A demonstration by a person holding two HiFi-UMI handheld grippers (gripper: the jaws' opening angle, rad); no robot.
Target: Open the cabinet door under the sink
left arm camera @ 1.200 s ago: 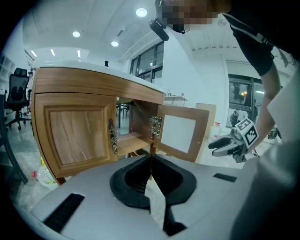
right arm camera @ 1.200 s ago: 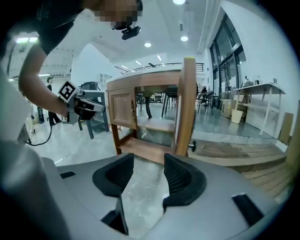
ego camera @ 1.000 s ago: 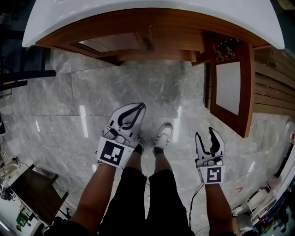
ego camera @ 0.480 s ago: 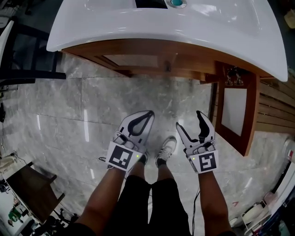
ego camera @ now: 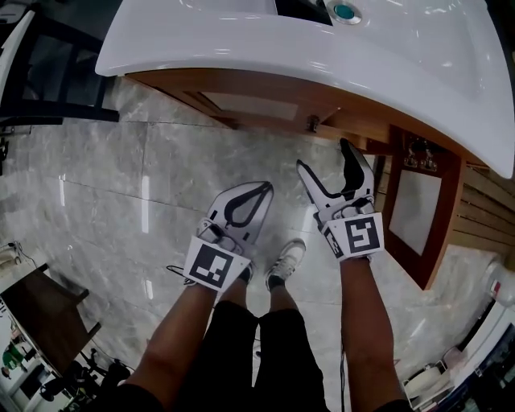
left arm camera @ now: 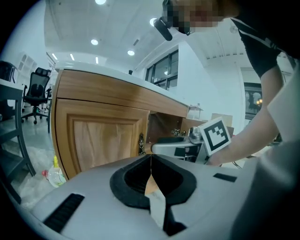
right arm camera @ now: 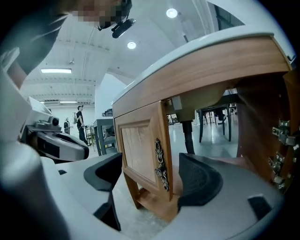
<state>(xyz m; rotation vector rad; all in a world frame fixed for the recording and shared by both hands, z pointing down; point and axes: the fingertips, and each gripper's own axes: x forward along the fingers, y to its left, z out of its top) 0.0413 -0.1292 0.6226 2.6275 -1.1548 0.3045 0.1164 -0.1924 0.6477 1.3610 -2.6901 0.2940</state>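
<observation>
Head view: white sink top over a wooden cabinet, both grippers held out above the marble floor. Only this view shows the cabinet's right door swung wide open at the right end, and the drain plug in the basin.

Right gripper view: only here is the cabinet's inside on show. It holds a dark drain pipe, with metal hinges on the wood at the right edge of that view.

The left door stands at the cabinet's front, with its ornate metal handle on the free edge.

Right gripper: jaws wide apart and just been opening. That handle edge stands between them, and neither pad is seen to press on it.

Left gripper: jaws together, tips meeting, nothing held, hanging in front of the left door's panel.
</observation>
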